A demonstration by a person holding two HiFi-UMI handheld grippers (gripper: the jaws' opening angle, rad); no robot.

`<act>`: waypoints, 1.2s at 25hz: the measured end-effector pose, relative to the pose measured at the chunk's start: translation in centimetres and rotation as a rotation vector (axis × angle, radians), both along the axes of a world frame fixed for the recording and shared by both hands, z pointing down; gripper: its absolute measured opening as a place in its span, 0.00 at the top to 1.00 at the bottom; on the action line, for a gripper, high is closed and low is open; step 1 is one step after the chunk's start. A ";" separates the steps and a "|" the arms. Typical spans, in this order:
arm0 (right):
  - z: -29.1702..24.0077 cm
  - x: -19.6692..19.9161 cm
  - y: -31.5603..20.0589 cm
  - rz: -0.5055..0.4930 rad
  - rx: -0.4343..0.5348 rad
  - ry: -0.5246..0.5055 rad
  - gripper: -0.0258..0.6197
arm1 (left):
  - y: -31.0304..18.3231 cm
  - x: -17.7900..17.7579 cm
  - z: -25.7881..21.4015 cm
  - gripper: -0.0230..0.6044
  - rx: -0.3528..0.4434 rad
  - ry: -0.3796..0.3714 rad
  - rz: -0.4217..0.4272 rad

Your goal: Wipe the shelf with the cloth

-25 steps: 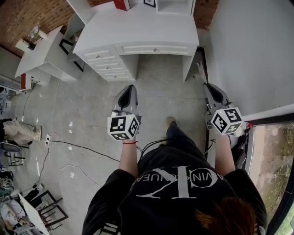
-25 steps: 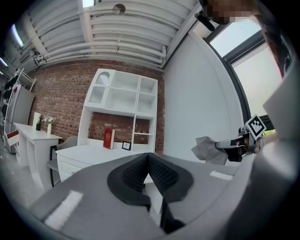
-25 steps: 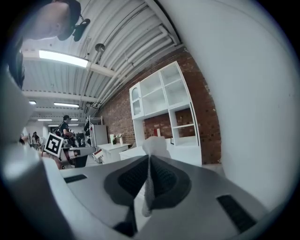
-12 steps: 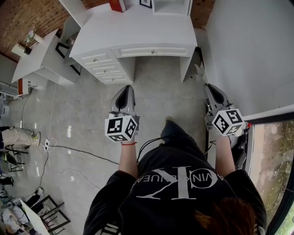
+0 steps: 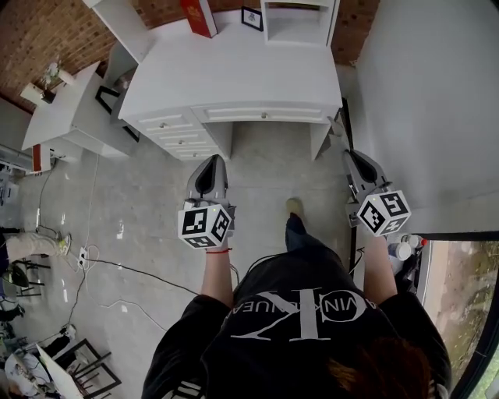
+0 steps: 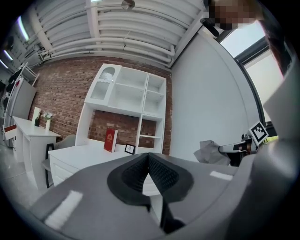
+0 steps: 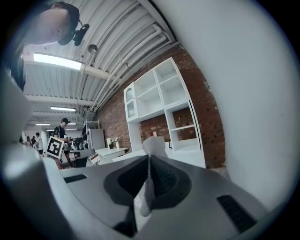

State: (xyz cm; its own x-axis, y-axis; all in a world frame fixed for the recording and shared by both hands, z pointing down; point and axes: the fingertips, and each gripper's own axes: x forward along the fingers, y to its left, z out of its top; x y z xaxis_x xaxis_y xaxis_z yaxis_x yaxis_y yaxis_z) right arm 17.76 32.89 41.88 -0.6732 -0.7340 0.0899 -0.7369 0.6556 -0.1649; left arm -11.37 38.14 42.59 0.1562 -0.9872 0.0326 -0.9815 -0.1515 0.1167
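Head view cuts the shelf (image 5: 300,17) off at the top edge, so only its lowest part shows above the desk (image 5: 234,74). The tip of the right gripper (image 5: 351,156) carries a pale scrap too small to read there. Right gripper view shows it properly: the jaws are pinched on the cloth (image 7: 151,145), which runs upright through them, a crumpled end rising above the tips and a thin strip hanging below. The pads hide the part between. The left gripper (image 6: 149,158) has its jaws pressed together with nothing between them. Both grippers point level toward the shelf, well apart from it.
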 end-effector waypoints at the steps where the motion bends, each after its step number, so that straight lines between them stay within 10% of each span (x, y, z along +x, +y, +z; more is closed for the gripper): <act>1: -0.1 -0.1 -1.3 0.000 -0.002 -0.001 0.93 | -1.3 0.0 -0.2 0.95 0.002 -0.003 0.002; 30: 1.7 -2.8 -24.8 -0.092 -0.063 0.012 0.93 | -25.1 1.5 0.0 0.95 -0.008 -0.022 0.015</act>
